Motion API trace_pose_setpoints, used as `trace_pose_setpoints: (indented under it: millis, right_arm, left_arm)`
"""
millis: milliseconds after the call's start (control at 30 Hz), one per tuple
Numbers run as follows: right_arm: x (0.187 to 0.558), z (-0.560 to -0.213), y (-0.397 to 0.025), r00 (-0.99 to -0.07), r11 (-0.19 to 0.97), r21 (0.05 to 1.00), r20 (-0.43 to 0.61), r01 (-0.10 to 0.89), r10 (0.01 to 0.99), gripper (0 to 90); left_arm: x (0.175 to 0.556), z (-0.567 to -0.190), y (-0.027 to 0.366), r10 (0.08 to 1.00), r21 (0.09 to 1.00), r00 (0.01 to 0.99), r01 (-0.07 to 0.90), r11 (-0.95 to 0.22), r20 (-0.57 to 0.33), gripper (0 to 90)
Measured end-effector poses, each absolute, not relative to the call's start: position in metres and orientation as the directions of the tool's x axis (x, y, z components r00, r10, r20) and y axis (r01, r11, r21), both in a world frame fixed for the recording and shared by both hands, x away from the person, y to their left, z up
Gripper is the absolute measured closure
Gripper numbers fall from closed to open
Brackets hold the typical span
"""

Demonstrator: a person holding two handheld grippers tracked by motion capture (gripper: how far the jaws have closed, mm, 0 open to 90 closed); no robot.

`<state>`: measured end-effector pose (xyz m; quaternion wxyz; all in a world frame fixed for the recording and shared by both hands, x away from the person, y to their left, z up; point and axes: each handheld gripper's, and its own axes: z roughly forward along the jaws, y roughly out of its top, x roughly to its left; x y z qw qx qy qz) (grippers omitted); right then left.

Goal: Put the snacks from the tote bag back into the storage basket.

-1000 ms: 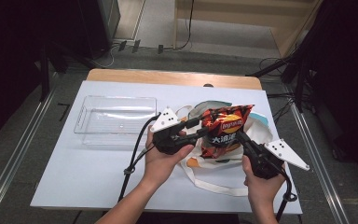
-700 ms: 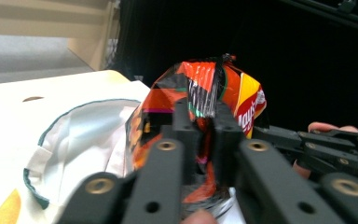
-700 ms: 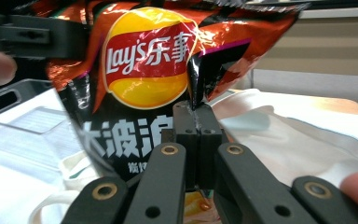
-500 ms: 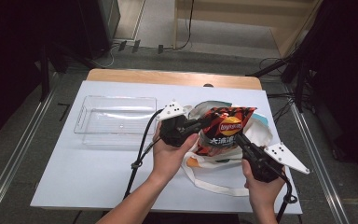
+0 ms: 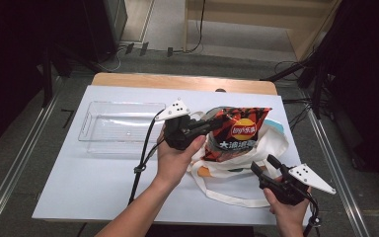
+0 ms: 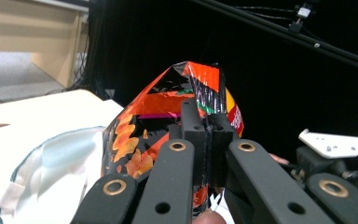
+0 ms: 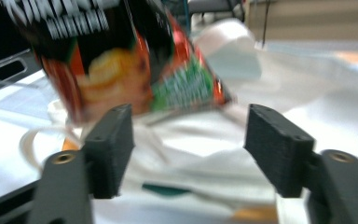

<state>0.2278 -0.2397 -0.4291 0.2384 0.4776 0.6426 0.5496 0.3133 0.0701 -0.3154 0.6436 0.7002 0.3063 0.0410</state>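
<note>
I'm working over a white-topped table [image 5: 103, 197] in a dark room with a wooden bench behind it. The chip bag [image 5: 237, 133] hangs lifted just above the white tote bag [image 5: 271, 148], right of centre on the table, with its bottom edge near the tote's mouth. My left gripper [image 5: 209, 127] has its jaws pressed together on the bag's crimped side seam at about 9 o'clock of the bag; in the left gripper view the foil [image 6: 168, 116] is pinched flat between the pads. I judge the bag light, puffy and crinkly, with slick film and fragile chips inside, so the flat sealed seam is the place to hold it, never the belly. My right gripper [image 5: 260, 169] sits low at 5 o'clock of the bag, jaws spread wide and holding nothing, facing the tote's cloth [image 7: 191, 158]. The clear plastic tray [image 5: 121, 128] lies empty at 9 o'clock, well apart from the bag.
</note>
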Motion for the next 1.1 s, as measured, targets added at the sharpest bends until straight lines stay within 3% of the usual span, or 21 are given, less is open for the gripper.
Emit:
trace_pose_setpoints:
  millis: [167, 267, 1100]
  right_arm:
    - [0.226, -0.435, -0.243, -0.417, -0.061, 0.919, 0.235, 0.390, 0.878, 15.5]
    - [0.227, -0.437, -0.241, -0.420, -0.069, 0.911, 0.253, 0.407, 0.871, 13.4]
    - [0.229, -0.447, -0.227, -0.436, -0.025, 0.901, 0.234, 0.432, 0.869, 14.2]
  left_arm:
    - [0.313, -0.305, 0.072, 0.477, 0.935, 0.818, 0.353, 0.024, -0.321, 90.0]
    - [0.314, -0.300, 0.075, 0.472, 0.939, 0.824, 0.342, 0.027, -0.314, 90.0]
    - [0.318, -0.279, 0.149, 0.554, 0.959, 0.794, 0.280, 0.035, -0.252, 90.0]
